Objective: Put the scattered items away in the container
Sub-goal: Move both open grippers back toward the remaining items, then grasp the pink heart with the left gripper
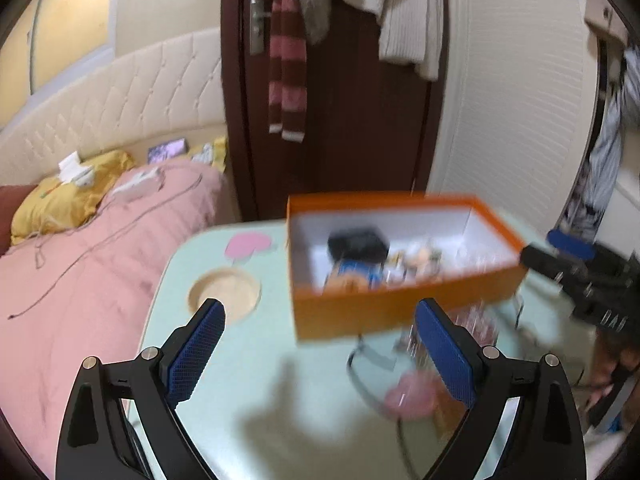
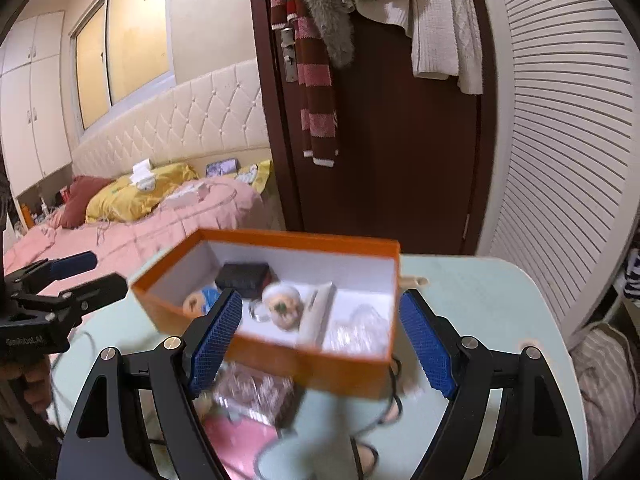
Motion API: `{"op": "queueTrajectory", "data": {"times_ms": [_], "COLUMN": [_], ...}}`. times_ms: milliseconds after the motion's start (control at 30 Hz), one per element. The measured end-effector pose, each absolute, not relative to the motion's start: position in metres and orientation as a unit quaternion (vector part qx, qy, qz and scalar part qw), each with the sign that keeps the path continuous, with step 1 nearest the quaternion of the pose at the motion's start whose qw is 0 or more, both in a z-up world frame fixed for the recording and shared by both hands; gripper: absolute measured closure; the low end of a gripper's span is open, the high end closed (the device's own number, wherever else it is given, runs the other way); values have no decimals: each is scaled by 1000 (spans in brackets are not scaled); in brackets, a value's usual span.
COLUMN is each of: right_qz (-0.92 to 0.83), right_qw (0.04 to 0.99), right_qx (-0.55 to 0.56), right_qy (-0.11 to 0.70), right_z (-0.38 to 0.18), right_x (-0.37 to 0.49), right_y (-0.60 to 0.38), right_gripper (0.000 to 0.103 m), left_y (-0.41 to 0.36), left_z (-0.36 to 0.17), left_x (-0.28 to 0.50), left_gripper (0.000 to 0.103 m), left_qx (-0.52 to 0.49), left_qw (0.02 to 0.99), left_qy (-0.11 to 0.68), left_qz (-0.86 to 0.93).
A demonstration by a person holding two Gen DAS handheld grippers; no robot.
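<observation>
Both grippers empty, leftovers in front of the orange box

Blue pads of my left gripper (image 1: 320, 356) stand wide apart with nothing between them; my right gripper (image 2: 320, 340) is spread too and holds nothing. The orange box (image 1: 400, 312) sits on the pale green table (image 1: 248, 360), already holding a black case (image 2: 244, 278) and small bits. On the near side of the box lie a clear wrapped packet (image 2: 252, 394), a pink item (image 2: 244, 440) and a dark cable (image 2: 394, 404). The packet lies just below the right gripper's left pad, long axis roughly parallel to the box front; I judge the right hand nearer.
</observation>
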State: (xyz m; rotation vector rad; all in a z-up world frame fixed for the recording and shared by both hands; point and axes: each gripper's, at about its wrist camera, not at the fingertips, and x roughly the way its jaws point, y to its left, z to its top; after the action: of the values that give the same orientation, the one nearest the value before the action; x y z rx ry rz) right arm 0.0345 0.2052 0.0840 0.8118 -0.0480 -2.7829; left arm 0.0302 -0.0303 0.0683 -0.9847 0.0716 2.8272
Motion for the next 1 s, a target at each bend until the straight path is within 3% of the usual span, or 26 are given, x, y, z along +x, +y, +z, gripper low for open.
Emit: {"op": "queueTrajectory", "data": {"times_ms": [400, 467, 600, 833, 867, 933, 1000], "right_qz": [-915, -899, -892, -892, -892, -892, -892], "right_qw": [85, 73, 61, 68, 69, 69, 72], "right_qx": [395, 431, 448, 447, 447, 447, 446], "right_qy": [-11, -3, 26, 25, 25, 26, 26], "right_z": [46, 34, 16, -4, -6, -9, -11], "right_x": [57, 51, 43, 31, 30, 28, 27], "right_y": [220, 220, 215, 215, 215, 216, 215], "right_gripper": [22, 22, 12, 10, 10, 10, 7], "left_y": [-14, -17, -16, -13, -13, -13, -12], "left_z": [9, 5, 4, 21, 24, 29, 28], "left_x": [48, 48, 47, 52, 49, 43, 32], "left_gripper": [6, 3, 2, 3, 4, 20, 26], "left_qx": [-413, -415, -414, -381, -381, -381, -398], "left_qw": [44, 59, 64, 108, 112, 118, 120], "left_qy": [73, 44, 36, 12, 3, -13, -20], "left_qz": [907, 907, 907, 918, 918, 917, 909]}}
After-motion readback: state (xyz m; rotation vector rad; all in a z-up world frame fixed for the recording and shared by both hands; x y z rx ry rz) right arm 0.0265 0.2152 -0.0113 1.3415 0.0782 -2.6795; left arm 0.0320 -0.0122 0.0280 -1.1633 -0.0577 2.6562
